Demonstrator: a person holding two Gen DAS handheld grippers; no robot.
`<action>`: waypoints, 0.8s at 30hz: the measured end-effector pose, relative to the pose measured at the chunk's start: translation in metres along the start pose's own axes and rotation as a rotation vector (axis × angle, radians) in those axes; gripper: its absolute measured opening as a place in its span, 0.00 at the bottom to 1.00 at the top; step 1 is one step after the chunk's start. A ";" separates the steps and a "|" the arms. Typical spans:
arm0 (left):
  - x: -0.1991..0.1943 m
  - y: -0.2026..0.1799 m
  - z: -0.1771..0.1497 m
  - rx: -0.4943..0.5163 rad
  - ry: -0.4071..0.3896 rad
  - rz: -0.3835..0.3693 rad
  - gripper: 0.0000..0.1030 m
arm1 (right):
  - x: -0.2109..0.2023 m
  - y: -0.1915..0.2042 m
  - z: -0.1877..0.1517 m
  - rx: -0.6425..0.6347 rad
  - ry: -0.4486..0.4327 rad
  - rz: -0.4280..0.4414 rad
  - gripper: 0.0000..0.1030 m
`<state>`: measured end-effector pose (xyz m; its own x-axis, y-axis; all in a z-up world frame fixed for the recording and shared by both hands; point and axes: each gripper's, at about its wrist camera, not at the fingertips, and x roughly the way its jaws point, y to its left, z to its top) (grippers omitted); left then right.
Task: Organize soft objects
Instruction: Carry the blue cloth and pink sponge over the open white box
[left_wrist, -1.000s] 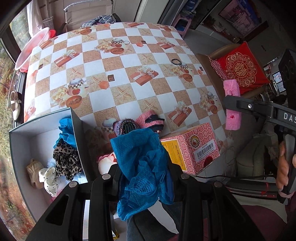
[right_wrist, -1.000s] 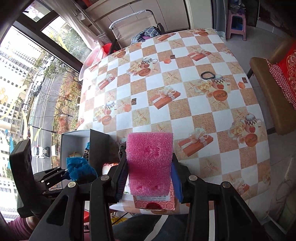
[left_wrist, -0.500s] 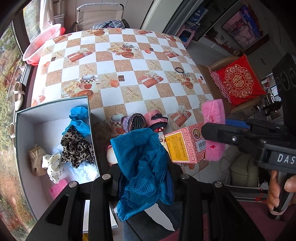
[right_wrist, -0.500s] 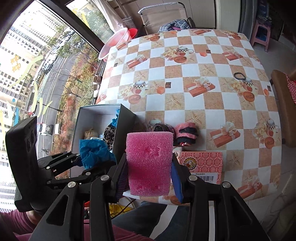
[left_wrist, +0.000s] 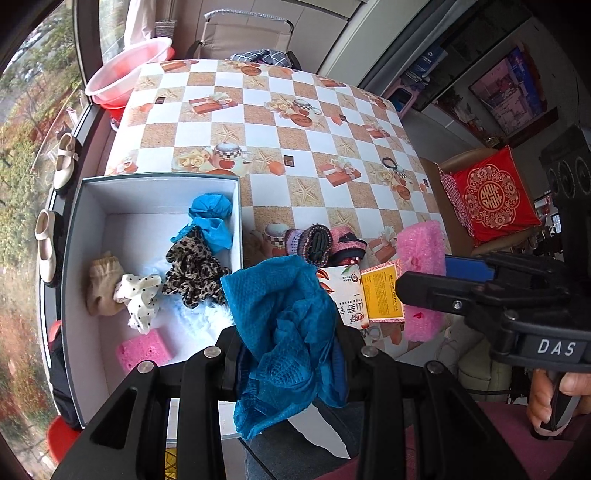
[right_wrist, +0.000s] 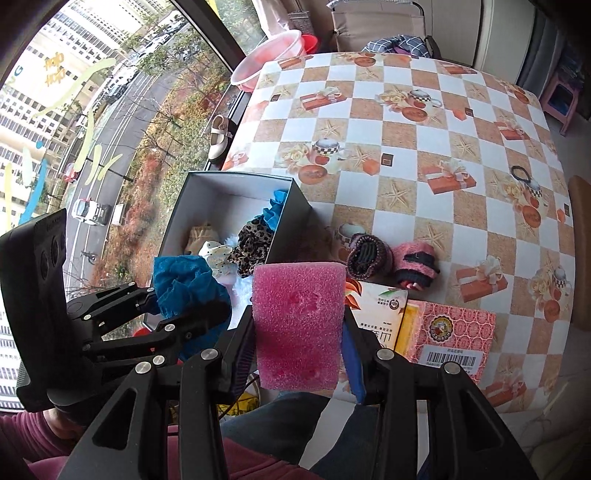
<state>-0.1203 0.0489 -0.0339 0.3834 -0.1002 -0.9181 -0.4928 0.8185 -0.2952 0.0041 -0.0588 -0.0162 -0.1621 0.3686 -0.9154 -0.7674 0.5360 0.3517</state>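
The left gripper (left_wrist: 291, 354) clenches a blue cloth (left_wrist: 284, 325) that hides its fingertips; the right gripper (right_wrist: 299, 354) clenches a pink sponge (right_wrist: 299, 325). Beyond, the open box (left_wrist: 74, 236) holds a sponge, scrunchies and cloths. "DAS" shows on the right gripper; the carton (right_wrist: 454, 332) print is unreadable.

A crumpled blue mesh cloth (left_wrist: 284, 321) hangs bunched between the left gripper's fingers. An upright pink sponge block (right_wrist: 299, 325) is pinched at its sides by the right gripper. The open white box (left_wrist: 70, 258) on the table's near edge holds another blue cloth (left_wrist: 210, 218), a leopard-print scrunchie (left_wrist: 194, 267), a white dotted bow (left_wrist: 140, 295), a beige piece (left_wrist: 101, 282) and a second pink sponge (left_wrist: 144, 349). Two knitted slippers (right_wrist: 391, 260) lie beside the box.
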 end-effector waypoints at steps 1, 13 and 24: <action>-0.001 0.004 -0.002 -0.008 -0.001 0.004 0.37 | 0.002 0.004 0.001 -0.011 0.004 0.001 0.42; -0.017 0.035 -0.013 -0.032 -0.019 0.056 0.37 | 0.018 0.039 0.008 -0.054 0.012 0.036 0.42; -0.033 0.062 -0.017 -0.043 -0.049 0.112 0.37 | 0.030 0.067 0.019 -0.070 -0.007 0.083 0.42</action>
<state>-0.1766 0.0936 -0.0263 0.3617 0.0190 -0.9321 -0.5674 0.7978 -0.2039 -0.0403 0.0027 -0.0160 -0.2229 0.4150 -0.8821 -0.7928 0.4493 0.4118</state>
